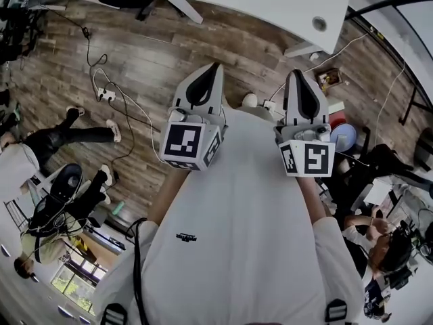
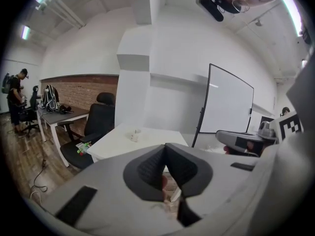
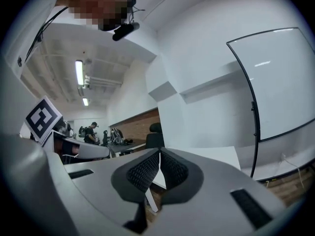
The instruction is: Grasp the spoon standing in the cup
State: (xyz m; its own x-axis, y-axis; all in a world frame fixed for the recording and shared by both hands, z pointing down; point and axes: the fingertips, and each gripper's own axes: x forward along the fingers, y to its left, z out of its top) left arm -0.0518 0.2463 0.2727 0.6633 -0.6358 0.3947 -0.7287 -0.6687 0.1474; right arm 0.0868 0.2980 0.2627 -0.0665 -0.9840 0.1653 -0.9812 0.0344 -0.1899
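Note:
Both grippers are held close to the person's chest and point at a white table (image 1: 270,5). The left gripper (image 1: 216,66) is shut, its dark pads meeting at the tip (image 2: 165,146) with nothing between them. The right gripper (image 1: 295,73) is also shut and empty (image 3: 159,152). In the left gripper view a small white cup (image 2: 134,135) stands far off on the table (image 2: 147,141); a spoon in it is too small to make out. In the head view a small round thing (image 1: 318,24) sits on the tabletop near its right end.
A black office chair (image 2: 96,124) with small green things on its seat stands at the table's left end. A whiteboard on a stand (image 2: 229,102) is to the right. Cables and a power strip (image 1: 105,95) lie on the wood floor. A person (image 1: 61,141) is at the left.

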